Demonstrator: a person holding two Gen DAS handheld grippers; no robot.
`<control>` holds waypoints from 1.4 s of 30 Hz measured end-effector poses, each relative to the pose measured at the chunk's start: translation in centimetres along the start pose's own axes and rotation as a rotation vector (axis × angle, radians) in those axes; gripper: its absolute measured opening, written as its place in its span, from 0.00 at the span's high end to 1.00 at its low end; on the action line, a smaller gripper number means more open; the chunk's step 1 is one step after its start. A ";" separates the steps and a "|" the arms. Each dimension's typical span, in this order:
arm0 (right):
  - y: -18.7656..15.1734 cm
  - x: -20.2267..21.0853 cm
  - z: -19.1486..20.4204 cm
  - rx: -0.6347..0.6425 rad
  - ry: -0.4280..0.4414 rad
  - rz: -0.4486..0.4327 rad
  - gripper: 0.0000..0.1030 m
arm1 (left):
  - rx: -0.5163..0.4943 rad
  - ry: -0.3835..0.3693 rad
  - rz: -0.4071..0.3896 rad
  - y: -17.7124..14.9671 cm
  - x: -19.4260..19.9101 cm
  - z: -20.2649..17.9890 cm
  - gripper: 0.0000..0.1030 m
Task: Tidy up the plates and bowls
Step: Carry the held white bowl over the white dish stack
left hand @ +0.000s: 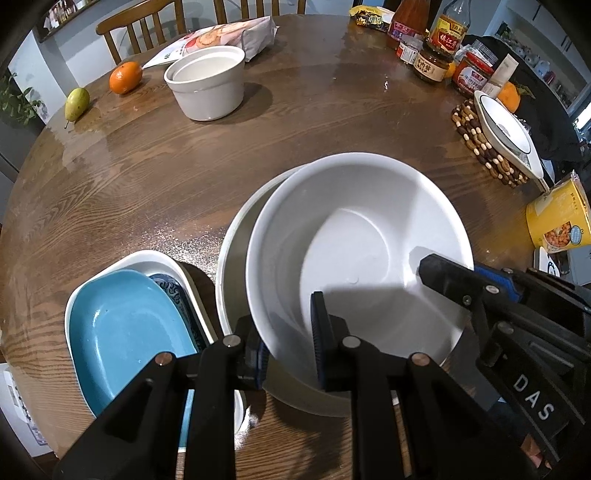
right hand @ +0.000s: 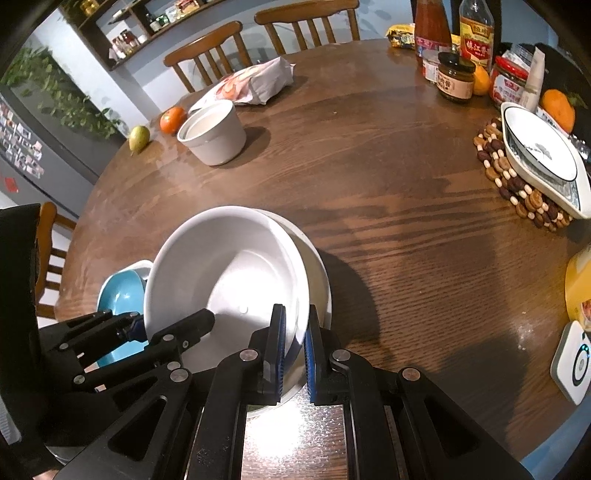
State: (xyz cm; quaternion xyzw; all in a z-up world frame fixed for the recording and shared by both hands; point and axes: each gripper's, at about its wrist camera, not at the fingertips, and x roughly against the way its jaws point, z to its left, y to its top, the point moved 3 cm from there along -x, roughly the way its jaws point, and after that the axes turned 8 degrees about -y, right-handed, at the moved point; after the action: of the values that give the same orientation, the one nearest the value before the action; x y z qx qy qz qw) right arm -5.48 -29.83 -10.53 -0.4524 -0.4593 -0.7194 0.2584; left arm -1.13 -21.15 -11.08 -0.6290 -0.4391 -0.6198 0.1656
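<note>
A white bowl (left hand: 354,236) (right hand: 229,266) hangs tilted over a larger pale bowl (left hand: 234,266) (right hand: 319,273) on the wooden table (left hand: 184,177). My left gripper (left hand: 286,325) is shut on its near-left rim, one pad inside and one outside. My right gripper (right hand: 295,321) is shut on the opposite rim; its finger (left hand: 450,280) shows at the bowl's right edge in the left wrist view. Left of the bowls, a blue oval dish (left hand: 122,332) (right hand: 122,291) lies in a white oval dish (left hand: 155,258) with a blue-patterned dish (left hand: 173,291) between them.
A white ceramic pot (left hand: 207,85) stands at the far left, with an orange (left hand: 125,77), a pear (left hand: 77,103) and a snack bag (left hand: 236,33) nearby. An oval plate (left hand: 506,129) sits on a beaded trivet (left hand: 476,144) at right, by jars and bottles (left hand: 432,62) and a yellow tub (left hand: 554,218).
</note>
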 end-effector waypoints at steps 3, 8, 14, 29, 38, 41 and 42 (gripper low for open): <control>0.0 0.0 0.1 0.002 -0.003 0.000 0.91 | -0.004 0.003 0.003 0.0 -0.1 0.0 0.84; -0.1 0.1 0.1 0.002 -0.003 -0.001 0.91 | -0.010 0.013 0.004 0.1 -0.1 -0.1 0.83; -0.1 0.1 0.1 0.003 -0.004 -0.002 0.91 | -0.018 0.023 0.005 0.1 -0.2 -0.2 0.82; -0.2 0.7 0.3 0.027 -0.040 -0.024 0.90 | -0.038 0.041 -0.007 0.0 0.1 -0.4 0.80; -0.3 1.0 0.5 0.035 -0.052 -0.029 0.90 | -0.046 0.046 -0.014 -0.3 0.3 -0.5 0.79; -0.3 1.0 0.5 0.034 -0.051 -0.028 0.90 | -0.046 0.046 -0.015 -0.3 0.4 -0.5 0.79; -0.3 1.0 0.5 0.033 -0.051 -0.029 0.90 | -0.047 0.046 -0.016 -0.3 0.4 -0.5 0.79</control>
State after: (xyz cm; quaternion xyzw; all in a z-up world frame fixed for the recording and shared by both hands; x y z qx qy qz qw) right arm -6.01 -29.24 -9.67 -0.4597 -0.4839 -0.7037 0.2436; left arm -1.78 -21.22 -10.70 -0.6148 -0.4254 -0.6455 0.1560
